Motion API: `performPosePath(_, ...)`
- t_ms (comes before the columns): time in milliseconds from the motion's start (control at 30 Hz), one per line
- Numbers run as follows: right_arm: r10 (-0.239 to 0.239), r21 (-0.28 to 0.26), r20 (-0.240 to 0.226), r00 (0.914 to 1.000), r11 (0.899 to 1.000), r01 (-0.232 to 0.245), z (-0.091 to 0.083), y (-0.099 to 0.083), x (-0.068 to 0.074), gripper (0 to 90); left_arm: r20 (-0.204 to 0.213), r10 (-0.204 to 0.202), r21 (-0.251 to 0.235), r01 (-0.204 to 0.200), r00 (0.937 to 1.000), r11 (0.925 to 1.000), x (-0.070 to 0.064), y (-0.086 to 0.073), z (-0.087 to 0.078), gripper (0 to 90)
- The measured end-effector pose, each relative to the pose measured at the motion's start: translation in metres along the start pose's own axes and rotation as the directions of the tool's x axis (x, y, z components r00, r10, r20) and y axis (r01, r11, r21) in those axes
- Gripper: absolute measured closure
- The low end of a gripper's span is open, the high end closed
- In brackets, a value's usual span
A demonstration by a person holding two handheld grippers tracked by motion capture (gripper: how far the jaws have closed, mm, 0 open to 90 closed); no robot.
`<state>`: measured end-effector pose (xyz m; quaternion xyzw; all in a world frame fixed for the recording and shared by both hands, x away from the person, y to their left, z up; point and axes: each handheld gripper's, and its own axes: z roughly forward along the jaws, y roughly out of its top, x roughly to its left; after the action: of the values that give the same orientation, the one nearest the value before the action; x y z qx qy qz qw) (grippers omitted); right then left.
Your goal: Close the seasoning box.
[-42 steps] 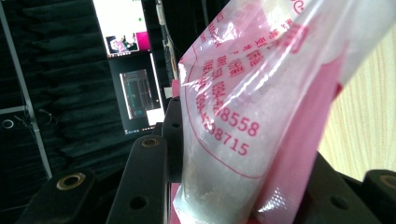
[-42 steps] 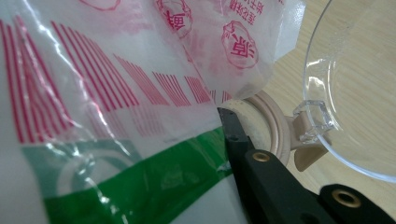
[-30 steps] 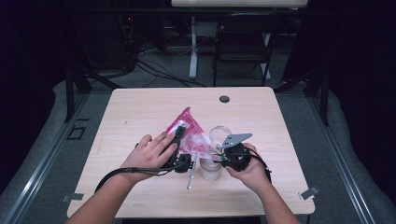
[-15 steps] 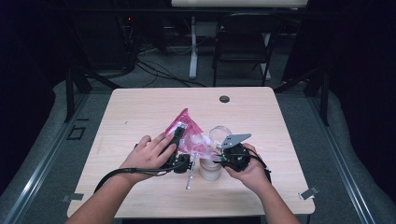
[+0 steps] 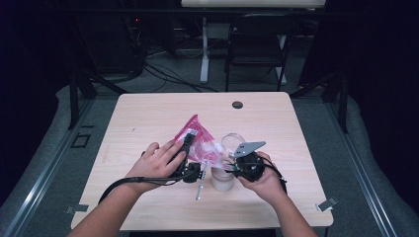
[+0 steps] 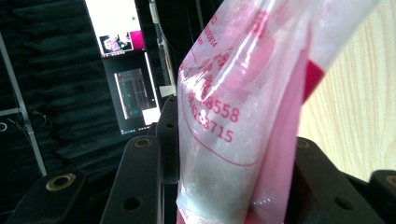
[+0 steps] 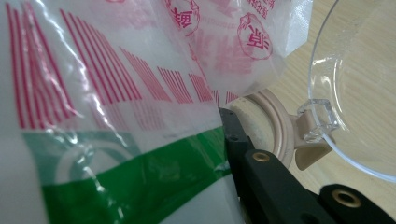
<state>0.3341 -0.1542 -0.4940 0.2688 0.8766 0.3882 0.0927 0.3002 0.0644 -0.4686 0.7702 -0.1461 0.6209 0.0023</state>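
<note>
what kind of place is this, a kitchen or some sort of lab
Likely a lab or recording studio, not a kitchen. A lone wooden table stands among black curtains, cables run across the floor behind it, and a lit monitor stands in the dark.

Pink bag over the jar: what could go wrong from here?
1. The pink bag is soft film pinched between the left gripper jaws, with white powder inside; it could slip or sag and spill onto the table.
2. The jar has a hinged clear lid standing open beside the bag; a swing of the bag may knock it.
3. The right gripper sits close to the jar and might tip it.
</note>
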Motion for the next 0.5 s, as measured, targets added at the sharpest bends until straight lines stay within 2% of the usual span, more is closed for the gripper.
performPosePath(333, -0.004, 0.006, -0.003, 1.0000, 1.000, 0.004, -0.0004, 0.0007, 0.0013, 90.0, 0.000, 0.003, 0.001, -0.003, 1.0000, 1.0000, 0.0015, -0.0006, 0.0001, 63.1)
performPosePath(400, -0.004, 0.000, -0.004, 1.0000, 1.000, 0.004, -0.0002, 0.0009, 0.0016, 90.0, -0.011, -0.003, -0.001, 0.003, 0.9999, 1.0000, 0.0012, -0.0011, 0.0001, 63.0)
performPosePath(433, -0.007, 0.001, 0.000, 1.0000, 1.000, 0.007, -0.0005, 0.0011, 0.0018, 90.0, 0.003, 0.002, 0.008, -0.002, 1.0000, 1.0000, 0.0010, -0.0015, 0.0001, 62.9)
performPosePath(500, -0.008, -0.001, 0.001, 1.0000, 1.000, 0.008, -0.0005, 0.0013, 0.0025, 90.0, 0.002, -0.010, 0.008, 0.010, 0.9999, 0.9999, -0.0012, -0.0027, 0.0008, 62.8)
